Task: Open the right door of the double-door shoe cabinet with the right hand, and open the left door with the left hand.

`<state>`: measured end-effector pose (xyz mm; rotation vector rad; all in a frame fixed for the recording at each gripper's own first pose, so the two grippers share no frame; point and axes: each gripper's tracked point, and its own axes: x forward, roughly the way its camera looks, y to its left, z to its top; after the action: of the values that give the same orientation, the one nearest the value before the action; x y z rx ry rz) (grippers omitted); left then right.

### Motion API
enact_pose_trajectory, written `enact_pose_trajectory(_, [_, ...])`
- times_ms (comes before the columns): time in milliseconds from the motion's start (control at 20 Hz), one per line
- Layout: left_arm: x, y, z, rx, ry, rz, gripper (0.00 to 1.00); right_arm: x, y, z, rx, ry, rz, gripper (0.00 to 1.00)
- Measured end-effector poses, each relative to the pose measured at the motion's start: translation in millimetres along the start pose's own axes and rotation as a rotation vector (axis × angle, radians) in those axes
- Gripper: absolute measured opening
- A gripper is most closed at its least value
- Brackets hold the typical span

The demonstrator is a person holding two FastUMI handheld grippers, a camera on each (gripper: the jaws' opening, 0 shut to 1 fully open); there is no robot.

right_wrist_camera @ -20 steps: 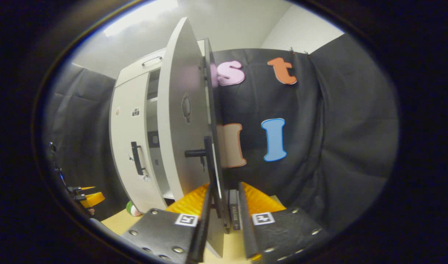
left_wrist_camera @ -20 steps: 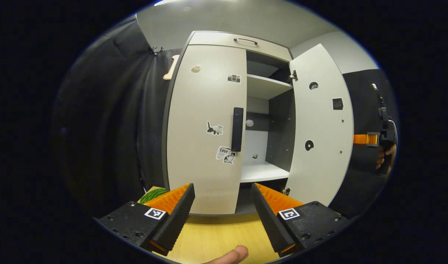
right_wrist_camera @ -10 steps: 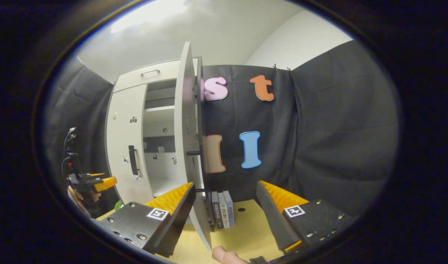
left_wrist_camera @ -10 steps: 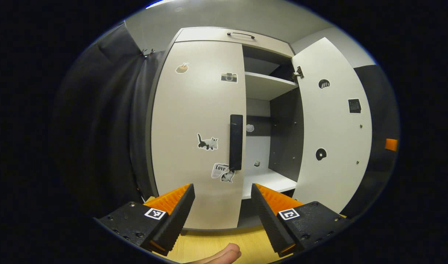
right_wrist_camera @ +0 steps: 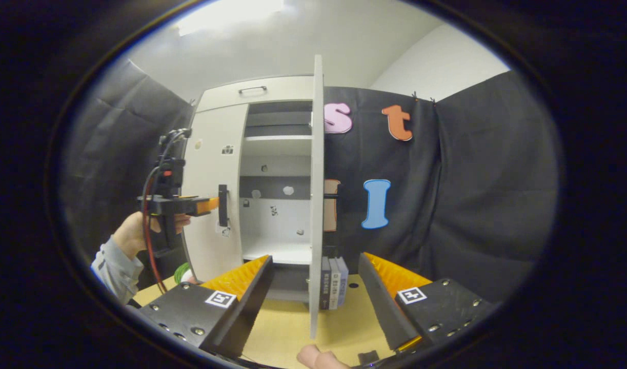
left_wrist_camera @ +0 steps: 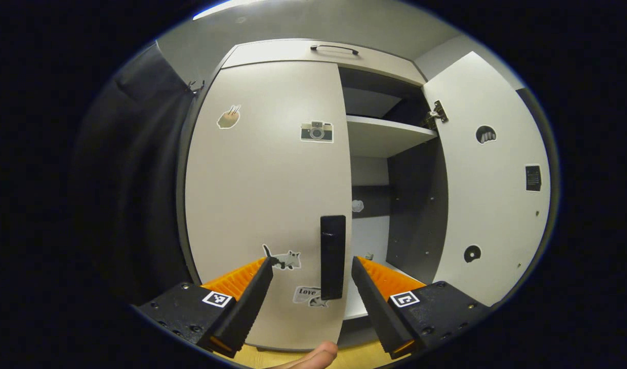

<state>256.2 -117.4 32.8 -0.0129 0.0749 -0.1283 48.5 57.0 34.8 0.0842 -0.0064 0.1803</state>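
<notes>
**Left hand-held gripper at the closed door's handle; right door stood open**

In the left gripper view, the left hand-held gripper (left_wrist_camera: 311,269) was spread wide, its two fingers on either side of the left door's black handle (left_wrist_camera: 332,256) without touching it. The left door (left_wrist_camera: 264,189) of the shoe cabinet (right_wrist_camera: 251,95) was closed, carrying stickers of a camera (left_wrist_camera: 316,131) and a cat (left_wrist_camera: 284,258). The right door (left_wrist_camera: 490,195) was swung out, exposing a white shelf (left_wrist_camera: 385,134) and the dark inner wall.

In the right gripper view, the right hand-held gripper (right_wrist_camera: 313,277) was likewise wide open and held nothing; the right door (right_wrist_camera: 316,195) appeared edge-on between its fingers and beyond them. A few books (right_wrist_camera: 332,282) stood on the tabletop (right_wrist_camera: 282,328) just beside that door. Farther off at the left, a person's hand (right_wrist_camera: 134,233) in a grey sleeve (right_wrist_camera: 110,266) held the left hand-held gripper (right_wrist_camera: 210,204) up to the left door's handle (right_wrist_camera: 223,205).
</notes>
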Motion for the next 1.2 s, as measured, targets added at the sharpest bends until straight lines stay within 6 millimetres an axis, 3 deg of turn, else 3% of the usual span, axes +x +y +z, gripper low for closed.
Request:
enact_pose_trajectory(50, [10.6, -1.5, -2.1, 0.004, 0.003, 0.000, 0.96, -3.9, 6.7, -0.5, -0.009, 0.000, 0.010, 0.94])
enact_pose_trajectory(200, [37.5, -5.4, -17.4, -0.022, 0.063, 0.014, 0.96, -11.6, 21.6, -2.9, -0.043, -0.008, 0.035, 0.94])
enact_pose_trajectory(350, [51.7, -3.4, -25.5, -0.020, 0.084, 0.055, 0.96, -20.6, 36.9, -8.4, -0.030, -0.010, 0.054, 0.94])
enact_pose_trajectory(400, [57.1, -1.6, -21.6, -0.025, 0.055, 0.075, 0.92, -24.9, 38.6, -9.2, -0.024, -0.007, 0.048, 1.00])
enact_pose_trajectory(450, [54.7, -2.0, -21.1, -0.015, 0.062, 0.083, 0.87, -28.7, 40.7, -11.2, -0.016, -0.004, 0.037, 1.00])
enact_pose_trajectory(500, [54.3, -4.3, -22.1, -0.015, 0.070, 0.079, 0.76, -32.4, 42.0, -13.8, -0.010, 0.001, 0.025, 0.98])
enact_pose_trajectory(550, [54.7, -9.6, -21.9, -0.013, 0.073, 0.064, 0.77, -34.7, 44.5, -15.0, -0.003, 0.004, 0.018, 0.98])
enact_pose_trajectory(600, [56.2, -15.2, -23.1, -0.013, 0.075, 0.051, 0.62, -38.9, 47.2, -15.4, 0.004, 0.004, 0.014, 0.98])
enact_pose_trajectory(650, [54.0, -19.4, -22.6, -0.011, 0.076, 0.051, 0.54, -41.3, 51.1, -15.7, 0.008, 0.004, 0.012, 0.98])
enact_pose_trajectory(700, [56.7, -19.2, -24.4, -0.010, 0.075, 0.057, 0.32, -43.1, 53.4, -15.7, 0.007, 0.007, 0.009, 0.98])
enact_pose_trajectory(950, [47.5, -17.9, -26.4, -0.003, 0.110, 0.032, 0.25, -44.5, 62.3, -22.1, 0.008, 0.045, -0.007, 0.94])
enact_pose_trajectory(1200, [21.7, -15.6, -23.1, 0.004, 0.093, 0.001, 0.24, -41.3, 69.6, -23.6, -0.002, 0.049, -0.035, 0.98])
